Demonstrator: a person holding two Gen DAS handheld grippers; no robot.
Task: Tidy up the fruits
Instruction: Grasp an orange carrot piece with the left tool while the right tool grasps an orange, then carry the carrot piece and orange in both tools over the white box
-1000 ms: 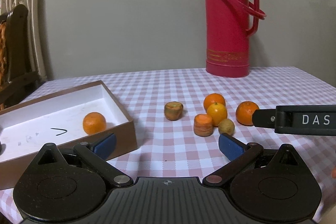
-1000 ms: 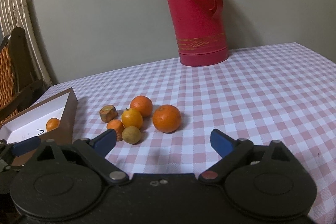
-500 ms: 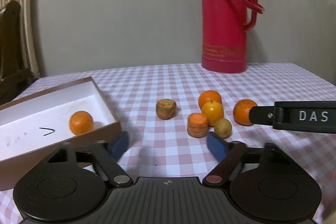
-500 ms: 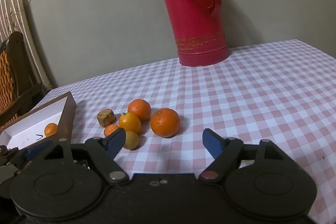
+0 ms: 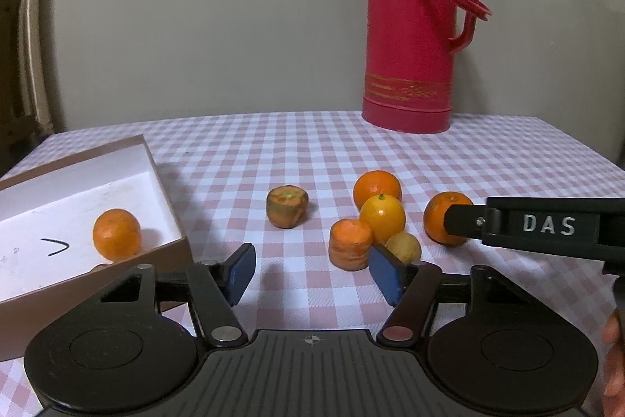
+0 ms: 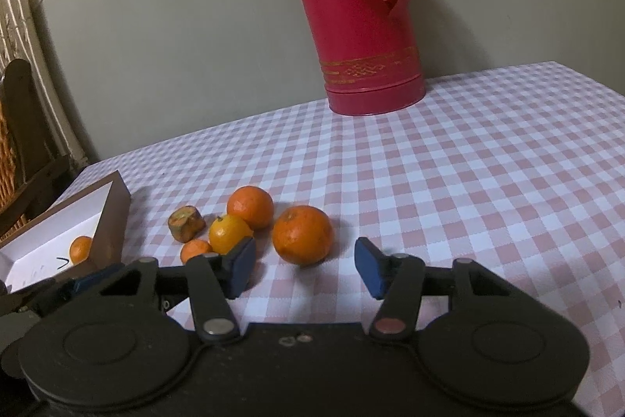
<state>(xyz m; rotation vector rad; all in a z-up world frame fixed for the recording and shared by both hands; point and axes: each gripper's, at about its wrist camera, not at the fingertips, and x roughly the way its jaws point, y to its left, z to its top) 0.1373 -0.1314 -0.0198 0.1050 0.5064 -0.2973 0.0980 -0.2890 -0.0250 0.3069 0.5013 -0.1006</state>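
A brown box (image 5: pixel 172 213) with a white inside holds one orange (image 5: pixel 116 234) at the left. Loose on the checked cloth lie a greenish-brown chunk (image 5: pixel 287 206), an orange chunk (image 5: pixel 350 244), a yellow-orange fruit (image 5: pixel 382 219), a small yellowish fruit (image 5: pixel 404 247) and two oranges (image 5: pixel 377 188). My left gripper (image 5: pixel 312 270) hangs just short of the orange chunk, jaws closing with nothing between them. My right gripper (image 6: pixel 305 266) faces the largest orange (image 6: pixel 302 234), jaws closing, pads apart from it. Its finger (image 5: pixel 547 225) covers part of that orange (image 5: pixel 437 217) in the left wrist view.
A tall red thermos (image 5: pixel 414 26) stands at the back of the table against the wall, also in the right wrist view (image 6: pixel 363 14). A dark wooden chair (image 6: pixel 23 143) sits beyond the table's left edge. A hand (image 5: pixel 613 339) shows at the right border.
Both grippers have moved forward toward the fruit cluster and sunk slightly. Both pairs of jaws have narrowed markedly. The fruits and the box have not moved.
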